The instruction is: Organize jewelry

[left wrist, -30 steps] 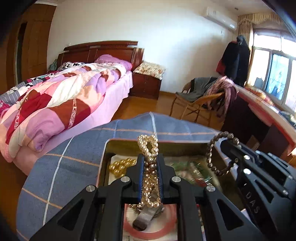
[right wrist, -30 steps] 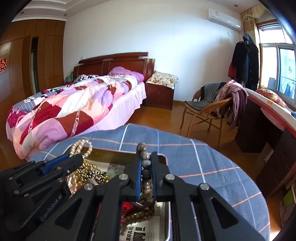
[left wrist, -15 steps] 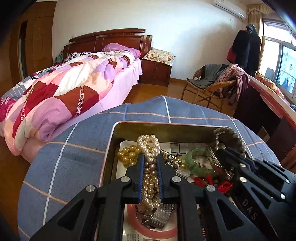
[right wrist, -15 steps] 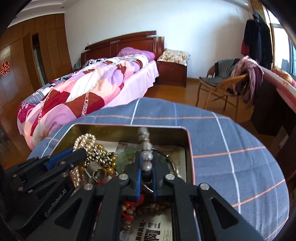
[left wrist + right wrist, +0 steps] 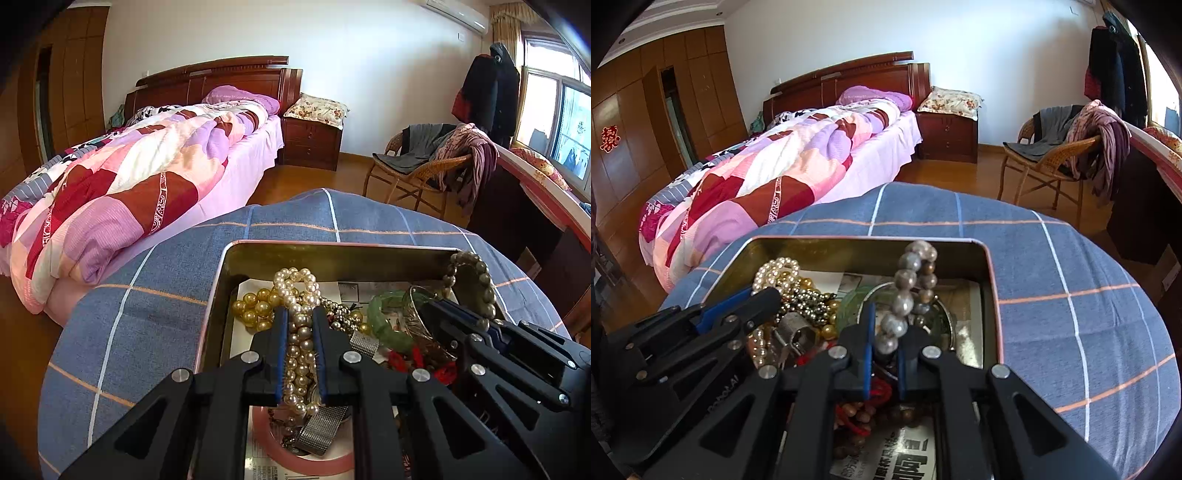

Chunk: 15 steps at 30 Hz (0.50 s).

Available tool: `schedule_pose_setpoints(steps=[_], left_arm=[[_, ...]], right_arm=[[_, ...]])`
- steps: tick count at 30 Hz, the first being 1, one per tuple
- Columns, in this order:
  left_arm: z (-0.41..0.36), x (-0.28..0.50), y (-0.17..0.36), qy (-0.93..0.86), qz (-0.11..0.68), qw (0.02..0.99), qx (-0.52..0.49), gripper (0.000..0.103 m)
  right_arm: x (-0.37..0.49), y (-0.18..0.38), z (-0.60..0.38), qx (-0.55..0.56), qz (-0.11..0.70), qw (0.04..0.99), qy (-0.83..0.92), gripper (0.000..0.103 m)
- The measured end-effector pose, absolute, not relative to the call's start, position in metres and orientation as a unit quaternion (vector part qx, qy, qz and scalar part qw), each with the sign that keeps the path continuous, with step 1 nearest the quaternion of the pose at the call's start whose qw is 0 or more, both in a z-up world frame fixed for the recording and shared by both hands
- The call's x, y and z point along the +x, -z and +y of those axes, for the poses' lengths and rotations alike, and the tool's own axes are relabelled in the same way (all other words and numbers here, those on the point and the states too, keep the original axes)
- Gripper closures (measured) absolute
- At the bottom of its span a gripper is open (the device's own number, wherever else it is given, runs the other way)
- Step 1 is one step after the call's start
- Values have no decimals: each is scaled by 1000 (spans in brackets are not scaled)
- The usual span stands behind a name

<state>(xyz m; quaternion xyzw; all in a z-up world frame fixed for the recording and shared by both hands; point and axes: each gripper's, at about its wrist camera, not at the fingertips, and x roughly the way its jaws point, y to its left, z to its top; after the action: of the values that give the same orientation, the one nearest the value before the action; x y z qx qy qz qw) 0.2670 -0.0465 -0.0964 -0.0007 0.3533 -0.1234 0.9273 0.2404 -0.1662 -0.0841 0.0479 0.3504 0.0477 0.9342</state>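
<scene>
Two sets of black tongs work over an open metal tin [image 5: 258,258] of jewelry that sits on a round surface [image 5: 1071,277] covered in a blue checked cloth with white and orange lines. The left tongs [image 5: 300,321] are pressed onto a white pearl strand [image 5: 299,295], which runs between the blue-edged fingers and loops up ahead of the tips, resting on the heap inside the tin. The right tongs [image 5: 884,332] pinch a bracelet of large grey beads [image 5: 908,291], its loop standing up from the tips toward the tin's far wall; in the left wrist view the same bracelet [image 5: 476,277] leans at the tin's right corner above the right tongs [image 5: 443,314]. Beneath and between the two tools lie gold-coloured beads [image 5: 255,306], a pale green bangle [image 5: 384,317], a silver bangle [image 5: 421,321], a strip of silver mesh band [image 5: 321,428], a pink ring-shaped bangle [image 5: 266,443], red cord [image 5: 879,395] and brown wooden beads [image 5: 857,417], all tangled over printed paper [image 5: 897,454] lining the bottom. In the right wrist view the left tongs [image 5: 761,299] reach in from the left side of the tin [image 5: 991,280], beside the pearls [image 5: 775,273]. Behind the surface stands a bed [image 5: 147,177] with a patchwork quilt of pink, purple and red, a dark wooden headboard [image 5: 849,74], a bedside cabinet [image 5: 310,144] and a wicker chair [image 5: 1052,162] draped with clothes.
</scene>
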Motion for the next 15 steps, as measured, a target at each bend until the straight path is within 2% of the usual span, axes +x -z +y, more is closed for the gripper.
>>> schedule_pose_setpoints(steps=[7,9,11,13,14,15], left_arm=[[-47,267,96,123,353,927,0,91],[-47,267,96,122,353,928,1,91],[-45,267,96,113,351,929,2,90],[-42,269,97,100,353,930,-4,89],[-40,269,97,96,354,930,-7,85],[-39,270,98,92,355,930,-11,81]], right_arm=[[236,83,-166,50,341,937,-55,89],[233,83,-166,49,340,937,-59,86],[229,80,-168,52,332,940,-53,60],[221,73,-174,57,315,947,-39,42],[216,69,-178,65,303,950,-35,33],[208,63,-183,76,284,955,-30,28]])
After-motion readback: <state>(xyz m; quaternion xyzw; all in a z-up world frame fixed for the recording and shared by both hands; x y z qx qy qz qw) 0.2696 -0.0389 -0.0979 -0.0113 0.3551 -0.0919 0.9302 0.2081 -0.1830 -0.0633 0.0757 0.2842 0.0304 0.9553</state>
